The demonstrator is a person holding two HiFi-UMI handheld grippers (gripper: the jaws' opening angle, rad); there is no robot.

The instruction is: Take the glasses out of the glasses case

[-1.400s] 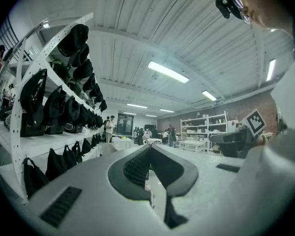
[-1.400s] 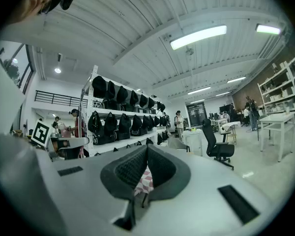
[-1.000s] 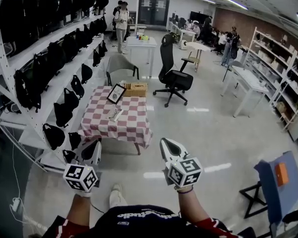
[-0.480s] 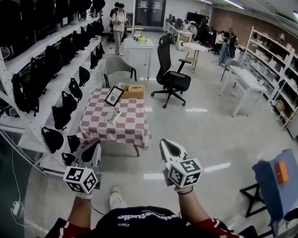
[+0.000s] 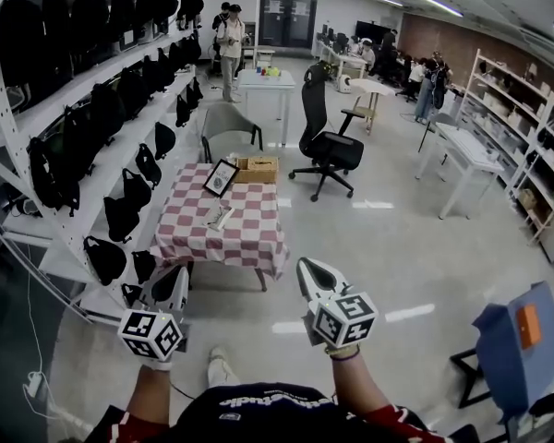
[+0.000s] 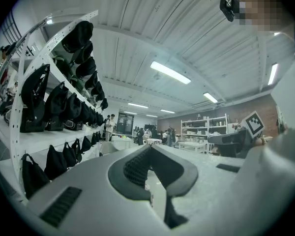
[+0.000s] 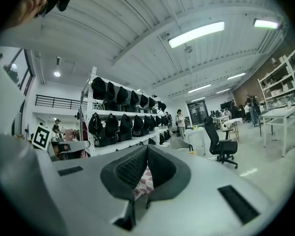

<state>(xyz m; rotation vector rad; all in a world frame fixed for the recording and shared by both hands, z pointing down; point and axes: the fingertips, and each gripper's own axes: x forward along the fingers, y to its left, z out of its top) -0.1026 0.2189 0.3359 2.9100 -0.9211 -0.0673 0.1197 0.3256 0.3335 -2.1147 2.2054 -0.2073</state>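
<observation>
Head view shows the person standing on the grey floor [image 5: 388, 257] well short of the table [image 5: 249, 238], which sits left of centre under a red-and-white checked cloth. The glasses case [image 5: 219, 216] lies on that cloth as a small pale shape, too small to tell whether it is open or closed. Behind it stand a framed picture [image 5: 221, 177] and a wooden box [image 5: 256, 168]. The left hand-held gripper [image 5: 171, 280] and the right hand-held gripper [image 5: 312, 268] are held low in the frame, well apart from the table. In each gripper view the jaws meet at their tips with nothing between them. Black bags [image 5: 120, 212] fill the shelf [image 5: 37, 118] at the left.
</observation>
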